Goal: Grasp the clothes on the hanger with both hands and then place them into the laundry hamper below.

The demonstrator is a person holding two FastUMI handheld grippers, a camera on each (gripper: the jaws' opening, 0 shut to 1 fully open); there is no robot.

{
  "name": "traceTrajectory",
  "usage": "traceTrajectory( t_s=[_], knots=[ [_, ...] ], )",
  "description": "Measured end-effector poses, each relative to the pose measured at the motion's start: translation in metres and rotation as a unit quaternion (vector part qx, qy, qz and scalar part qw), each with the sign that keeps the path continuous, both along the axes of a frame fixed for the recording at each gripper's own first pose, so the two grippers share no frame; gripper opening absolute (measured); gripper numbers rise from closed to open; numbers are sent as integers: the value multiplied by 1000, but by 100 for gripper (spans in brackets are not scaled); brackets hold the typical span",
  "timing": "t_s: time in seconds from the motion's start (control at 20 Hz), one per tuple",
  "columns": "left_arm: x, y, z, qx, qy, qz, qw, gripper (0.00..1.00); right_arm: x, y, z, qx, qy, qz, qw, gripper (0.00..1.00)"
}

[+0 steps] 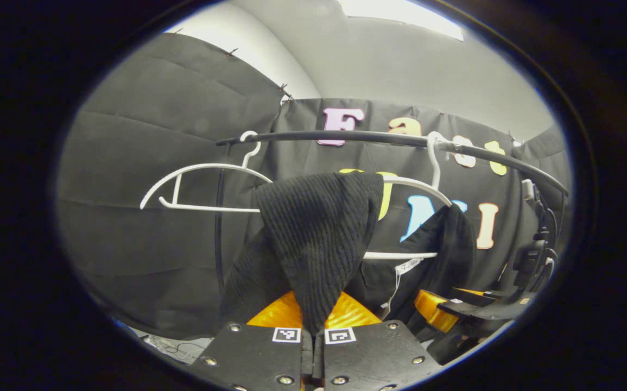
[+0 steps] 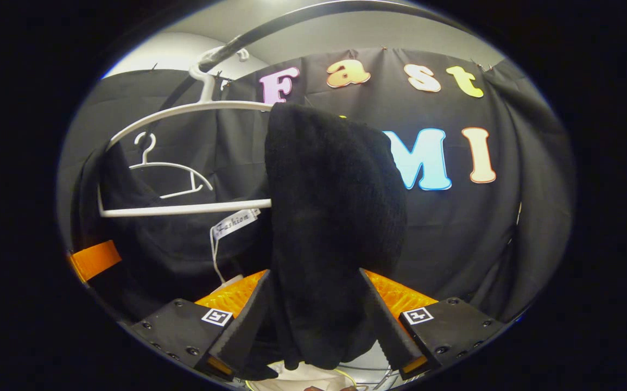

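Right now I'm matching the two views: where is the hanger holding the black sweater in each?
Left gripper view: the white hanger is right of centre, on the black rail.
Right gripper view: it is left of centre.
Shared landmark: the sweater's white tag, below the hanger's bottom bar.

left gripper (image 1: 313, 347) pinching black garment (image 1: 318, 228), white hanger (image 1: 411, 187)

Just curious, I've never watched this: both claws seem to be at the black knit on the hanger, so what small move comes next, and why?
Probably close the right claw first: its fingers stand apart around the knit, while the left claw already pinches its side. The knit still drapes over the white hanger, so then lift it off.
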State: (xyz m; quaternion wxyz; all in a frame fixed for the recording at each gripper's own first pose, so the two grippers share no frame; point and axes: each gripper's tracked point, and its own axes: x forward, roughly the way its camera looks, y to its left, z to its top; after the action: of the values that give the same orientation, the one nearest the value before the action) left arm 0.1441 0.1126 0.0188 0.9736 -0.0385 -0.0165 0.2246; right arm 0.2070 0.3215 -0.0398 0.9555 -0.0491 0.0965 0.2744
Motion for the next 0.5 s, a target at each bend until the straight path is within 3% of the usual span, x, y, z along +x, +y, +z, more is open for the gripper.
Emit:
traceTrajectory(
  t_s=[0.25, 0.4, 0.5],
  knots=[
    [3, -5, -8, 13, 11, -5, 1000, 0, 39, 0, 12, 8, -32, -42, 999, 98],
    [4, -10, -12, 11, 16, -11, 1000, 0, 54, 9, 15, 20, -32, -45, 998, 98],
    [1, -12, -10, 14, 17, -14, 1000, 0, 59, 13, 16, 24, -34, -38, 998, 93]
  ],
)
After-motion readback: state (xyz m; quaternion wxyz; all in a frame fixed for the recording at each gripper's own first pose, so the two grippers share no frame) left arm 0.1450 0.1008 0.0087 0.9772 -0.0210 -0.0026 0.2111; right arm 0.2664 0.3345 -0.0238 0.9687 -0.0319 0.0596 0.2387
